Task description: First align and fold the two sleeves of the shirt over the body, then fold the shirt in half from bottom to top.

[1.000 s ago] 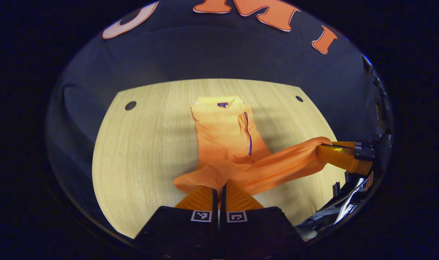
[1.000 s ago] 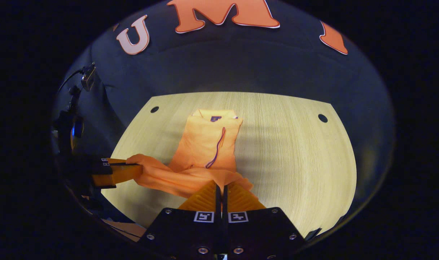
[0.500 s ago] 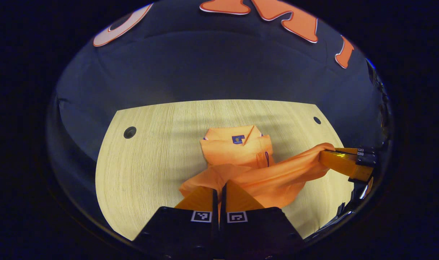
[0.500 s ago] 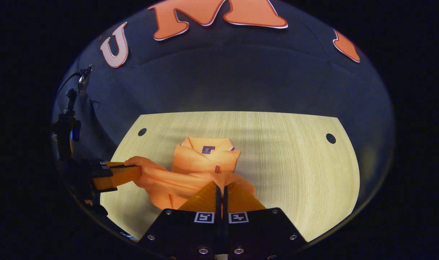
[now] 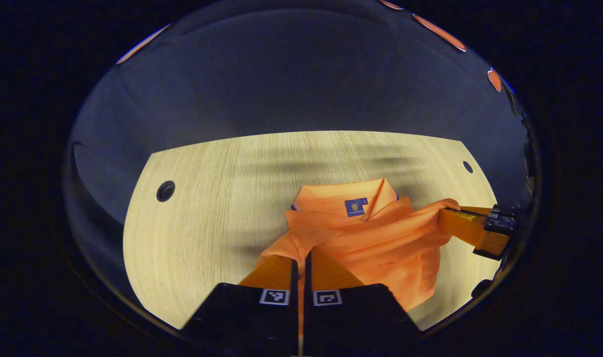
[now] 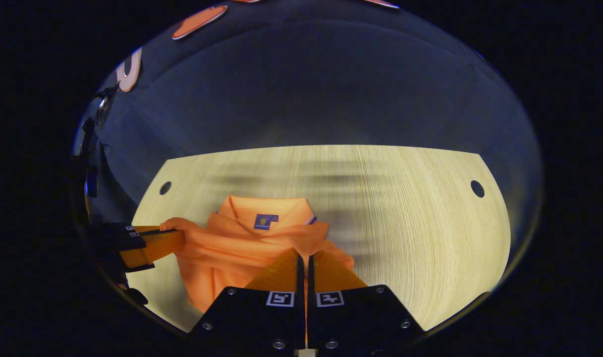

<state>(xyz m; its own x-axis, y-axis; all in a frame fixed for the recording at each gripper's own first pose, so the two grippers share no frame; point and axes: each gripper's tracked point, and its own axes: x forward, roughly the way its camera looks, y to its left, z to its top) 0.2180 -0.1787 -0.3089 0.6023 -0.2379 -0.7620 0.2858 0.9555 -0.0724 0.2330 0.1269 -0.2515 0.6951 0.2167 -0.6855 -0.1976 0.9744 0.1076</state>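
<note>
The wooden table (image 6: pixel 405 208) is bare to the right of the orange shirt (image 6: pixel 242 248) and behind its collar, up to the dark cloth wall (image 6: pixel 306 99).

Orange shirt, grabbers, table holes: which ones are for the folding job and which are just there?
For the job: orange shirt; left gripper and right gripper, both pinching its hem.

Just there: wooden table; round table holes.

Both views look forward, close over the shared, perhaps motion-blurred table (image 5: pixel 207 198).
</note>
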